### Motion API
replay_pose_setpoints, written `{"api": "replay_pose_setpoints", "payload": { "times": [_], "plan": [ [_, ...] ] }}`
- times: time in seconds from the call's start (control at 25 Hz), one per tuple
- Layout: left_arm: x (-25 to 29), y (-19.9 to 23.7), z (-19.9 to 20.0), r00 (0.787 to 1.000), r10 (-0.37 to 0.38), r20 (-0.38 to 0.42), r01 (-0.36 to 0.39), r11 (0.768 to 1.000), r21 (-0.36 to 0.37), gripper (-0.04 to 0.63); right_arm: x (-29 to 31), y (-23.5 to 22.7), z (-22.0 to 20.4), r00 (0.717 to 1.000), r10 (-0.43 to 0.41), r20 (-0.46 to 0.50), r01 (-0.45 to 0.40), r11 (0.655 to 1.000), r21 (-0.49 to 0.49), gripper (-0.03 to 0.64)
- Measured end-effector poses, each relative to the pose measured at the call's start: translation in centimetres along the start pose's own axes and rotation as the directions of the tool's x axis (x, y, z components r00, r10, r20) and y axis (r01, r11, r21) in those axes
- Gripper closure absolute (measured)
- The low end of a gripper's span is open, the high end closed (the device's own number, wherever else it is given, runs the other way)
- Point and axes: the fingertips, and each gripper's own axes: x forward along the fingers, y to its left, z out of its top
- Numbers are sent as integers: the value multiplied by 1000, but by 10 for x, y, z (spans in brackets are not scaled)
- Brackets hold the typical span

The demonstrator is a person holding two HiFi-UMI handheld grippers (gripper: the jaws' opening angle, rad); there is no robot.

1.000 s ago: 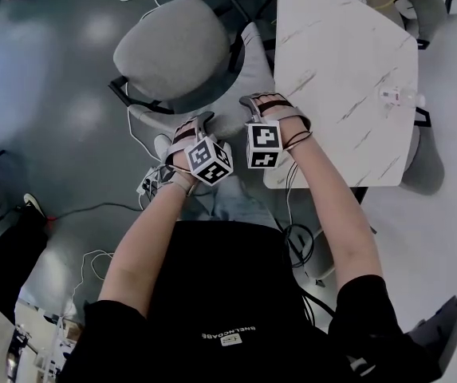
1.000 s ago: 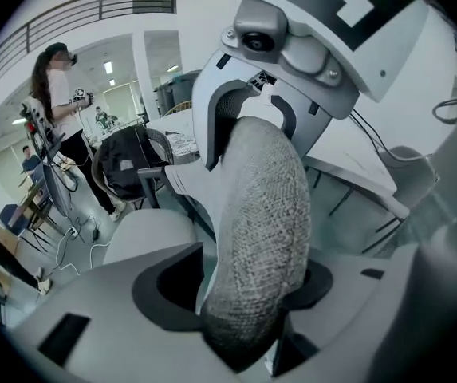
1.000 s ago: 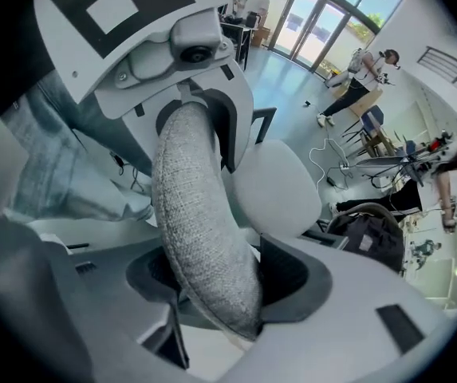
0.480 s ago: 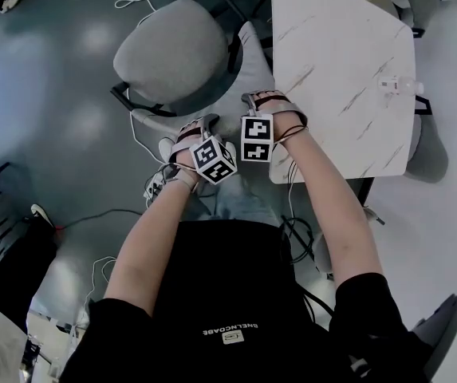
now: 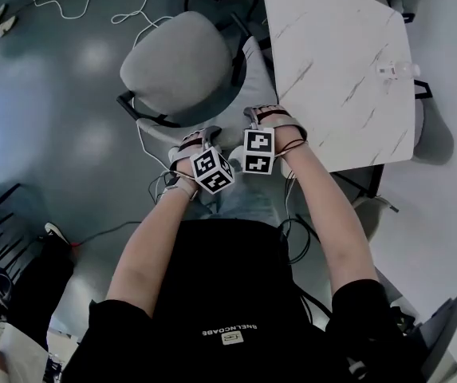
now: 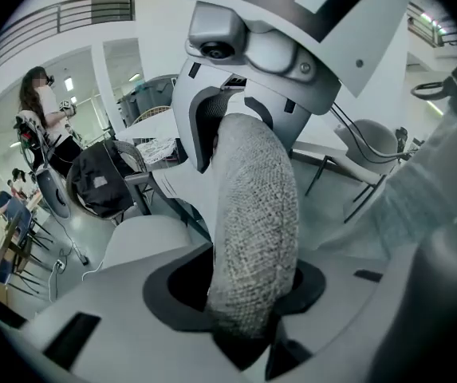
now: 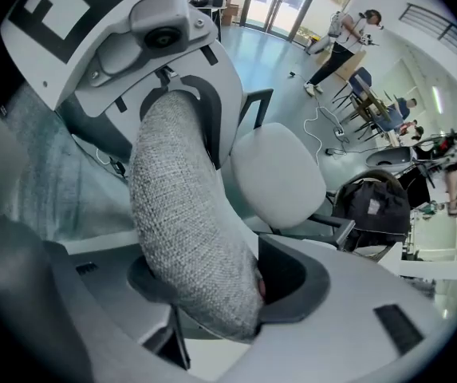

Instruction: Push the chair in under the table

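In the head view the grey chair's seat (image 5: 176,62) stands just left of the white marble table (image 5: 332,70), with its curved fabric backrest (image 5: 248,74) towards me. Both grippers sit side by side on the backrest's top edge. The left gripper (image 5: 202,136) points steeply down; its jaws are closing, and the woven backrest (image 6: 252,214) fills the gap between them (image 6: 248,294). The right gripper (image 5: 258,116) points straight down, its jaws (image 7: 212,286) wide and set against the backrest (image 7: 180,206), which crosses them at a slant. The seat (image 7: 276,174) shows beyond it.
White cables (image 5: 76,6) trail over the grey floor left of the chair, and more wires lie by my feet. A small white object (image 5: 391,69) rests on the table's right edge. Another grey chair (image 5: 431,138) stands beyond the table. A black bag (image 6: 100,182) sits on a far chair.
The two marker cubes have drawn slightly closer together on the backrest's top edge. The table's near corner now lies farther right of my right hand.
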Motion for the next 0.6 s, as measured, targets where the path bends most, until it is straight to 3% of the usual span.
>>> {"api": "replay_pose_setpoints", "payload": {
  "times": [0.36,0.6],
  "plan": [
    [-10,-14,-15,999,-39,2,38,995,89,432,-6,24,13,1000,-15,20,13,994,111,367],
    [-24,-6,-40,998,-61,-2,60,992,111,417,-8,32,42,999,-22,46,14,984,179,371]
  ]
}}
